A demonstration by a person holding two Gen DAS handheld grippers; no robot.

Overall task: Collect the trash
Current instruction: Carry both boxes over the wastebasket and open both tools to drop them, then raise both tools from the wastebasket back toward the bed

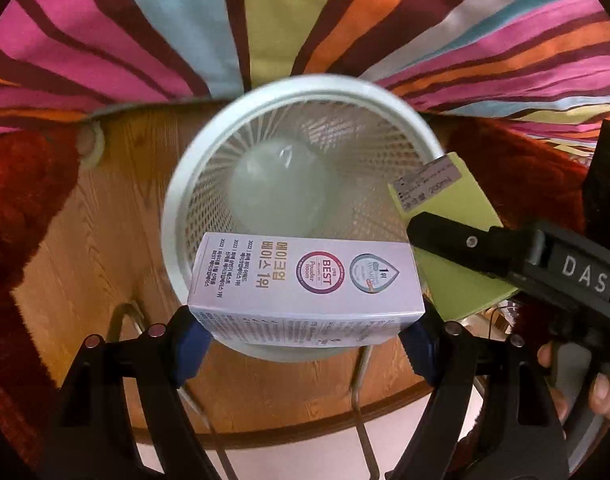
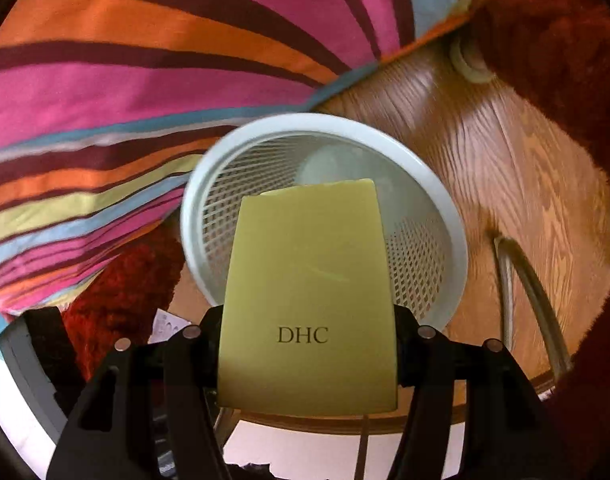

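Observation:
A white mesh waste basket [image 1: 177, 208] stands on the wooden floor, with a pale round object [image 1: 281, 188] at its bottom. My left gripper [image 1: 305, 332] is shut on a white cosmetics box [image 1: 305, 276] with Korean print, held over the basket's near rim. My right gripper [image 2: 309, 344] is shut on a yellow-green DHC box [image 2: 309, 280], held over the basket [image 2: 457, 240]. In the left wrist view the right gripper [image 1: 433, 232] comes in from the right holding the green box [image 1: 457, 208] over the basket's right rim.
A striped multicoloured bedcover [image 1: 145, 32] hangs behind the basket. A red shaggy rug [image 1: 21, 192] lies on both sides of the wooden floor [image 1: 105, 240]. Metal chair legs [image 2: 525, 280] stand close by. A round white object [image 1: 91, 146] lies by the rug.

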